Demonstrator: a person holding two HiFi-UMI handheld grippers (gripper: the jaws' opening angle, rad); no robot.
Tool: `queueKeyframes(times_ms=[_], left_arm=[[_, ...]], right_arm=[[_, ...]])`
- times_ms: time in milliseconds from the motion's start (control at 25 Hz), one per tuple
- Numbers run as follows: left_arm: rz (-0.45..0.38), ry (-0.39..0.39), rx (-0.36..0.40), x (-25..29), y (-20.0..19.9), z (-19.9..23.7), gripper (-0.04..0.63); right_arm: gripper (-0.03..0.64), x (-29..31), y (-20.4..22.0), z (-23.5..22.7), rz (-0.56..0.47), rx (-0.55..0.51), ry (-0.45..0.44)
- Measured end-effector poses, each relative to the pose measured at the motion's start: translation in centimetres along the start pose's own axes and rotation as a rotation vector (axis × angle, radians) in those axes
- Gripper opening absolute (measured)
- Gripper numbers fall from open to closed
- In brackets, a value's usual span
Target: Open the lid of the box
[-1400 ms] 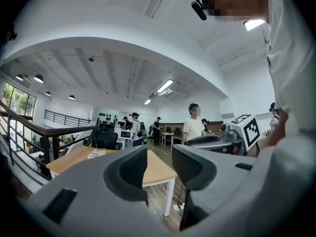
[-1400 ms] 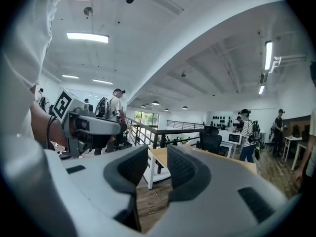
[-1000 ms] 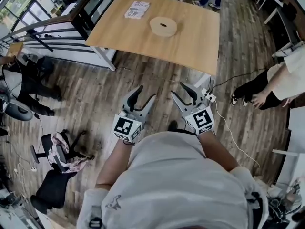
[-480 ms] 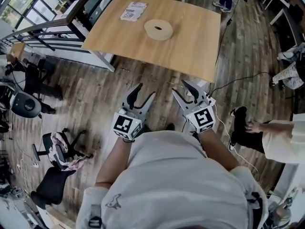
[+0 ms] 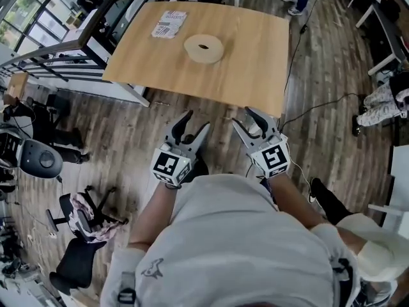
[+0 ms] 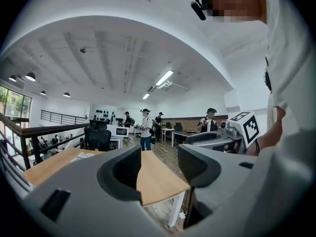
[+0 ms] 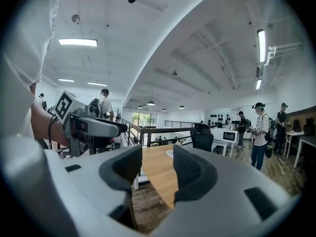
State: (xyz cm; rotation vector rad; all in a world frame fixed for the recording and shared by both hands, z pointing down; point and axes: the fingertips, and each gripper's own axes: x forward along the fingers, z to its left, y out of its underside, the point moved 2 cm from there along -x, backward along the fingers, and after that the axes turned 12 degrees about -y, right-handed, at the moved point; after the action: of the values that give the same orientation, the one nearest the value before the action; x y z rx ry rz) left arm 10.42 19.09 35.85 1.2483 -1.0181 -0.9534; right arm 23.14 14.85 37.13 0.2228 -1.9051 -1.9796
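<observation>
Approach stage — left gripper (image 5: 196, 121) and right gripper (image 5: 243, 118), jaws apart and empty, sit short of the table (image 5: 249, 69), the round tan box (image 5: 203, 48), as it seems, well ahead on it: best to arrive square and level before opening it.

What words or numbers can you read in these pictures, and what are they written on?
Printed sheet on the wooden table: it has print, but it is too small and blurred to read.
Left marker cube and right marker cube: only black-and-white square patterns, no letters or numbers.
Nothing else carries writing that can be made out, so no text can be quoted.
</observation>
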Motion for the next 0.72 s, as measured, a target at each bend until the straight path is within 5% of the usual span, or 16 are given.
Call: queueKeyframes(times_ms=[360, 720], left_arm=[[0.004, 0.120, -0.002, 8.4, -0.7, 5.7, 0.222], [0.016, 0.188, -0.016, 13.9, -1.6, 17.2, 0.222]], right_arm=[[0.204, 5.9, -0.5, -6.5, 0.032, 0.016, 0.081], [0.203, 17.1, -2.1, -10.8, 0.052, 0.054, 0.134]])
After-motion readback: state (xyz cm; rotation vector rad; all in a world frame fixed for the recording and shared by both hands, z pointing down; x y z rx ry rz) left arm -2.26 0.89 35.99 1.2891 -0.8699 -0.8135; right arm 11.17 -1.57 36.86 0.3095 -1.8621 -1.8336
